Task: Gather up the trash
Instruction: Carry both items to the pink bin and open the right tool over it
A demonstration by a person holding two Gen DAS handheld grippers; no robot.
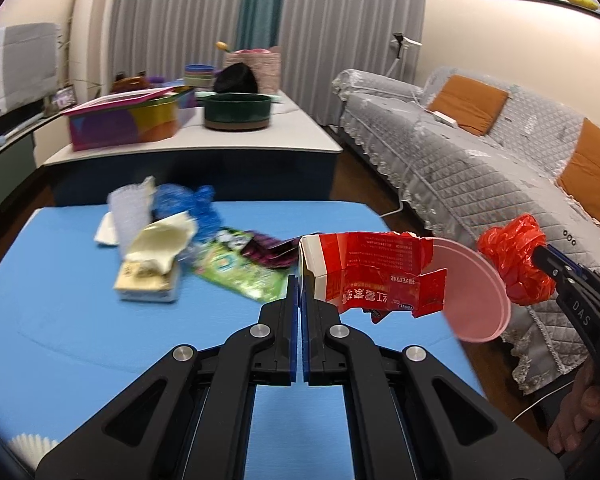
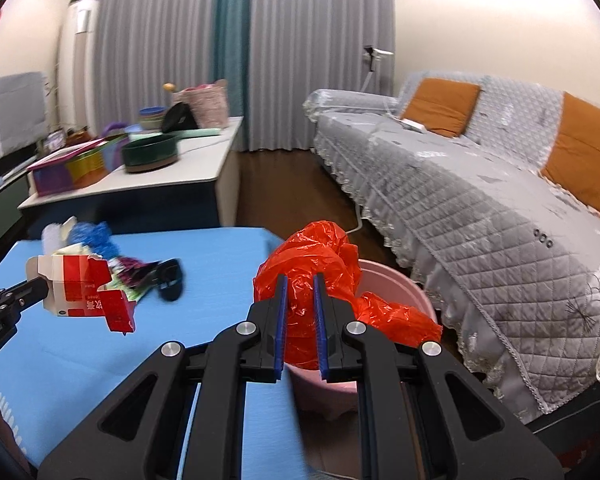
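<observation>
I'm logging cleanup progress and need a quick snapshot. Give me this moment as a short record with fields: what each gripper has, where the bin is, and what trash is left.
left gripper: shut on the torn red carton, held above the table
right gripper: shut on the red plastic bag, held over the bin
bin: pink bucket on the floor beside the blue table, sofa side
trash left on table: cream box, green wrapper, blue bag, clear wrapper

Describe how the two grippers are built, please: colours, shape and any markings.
Both the left gripper and the right gripper are matte black linkage frames with cut-out arms, round silver pivot bolts and blue ribbed pads. White lettering marks the right gripper's side in the left wrist view.
</observation>
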